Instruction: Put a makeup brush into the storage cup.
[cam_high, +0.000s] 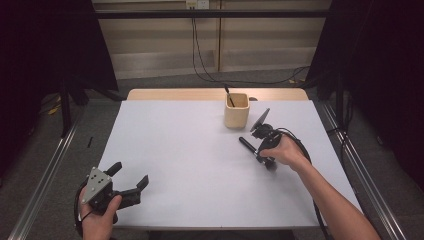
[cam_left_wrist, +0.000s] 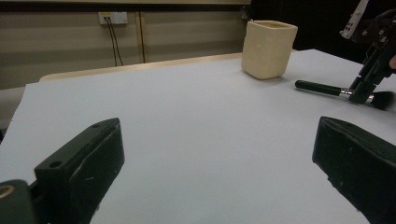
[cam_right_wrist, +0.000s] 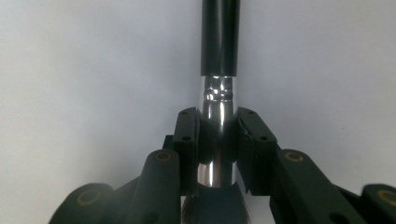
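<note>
A black-handled makeup brush (cam_high: 248, 145) with a silver ferrule (cam_right_wrist: 217, 100) lies on the white table (cam_high: 190, 165), right of centre. My right gripper (cam_high: 263, 150) is shut on the ferrule, its jaws pressed against both sides of the metal; the dark bristles (cam_left_wrist: 384, 100) stick out behind the jaws. A cream square cup (cam_high: 236, 110) stands behind the brush and holds a thin dark stick (cam_high: 228, 95). Near the front left corner my left gripper (cam_high: 131, 176) is open with nothing between its fingers (cam_left_wrist: 84, 172). From there the cup (cam_left_wrist: 269, 49) and brush (cam_left_wrist: 322, 88) are far off.
The table's wooden far edge (cam_high: 175, 94) shows behind the white surface. Cables (cam_high: 210, 75) run over the floor beyond it. Metal rails (cam_high: 45, 180) flank the table on both sides. The person's right forearm (cam_high: 335, 200) reaches in from the bottom right.
</note>
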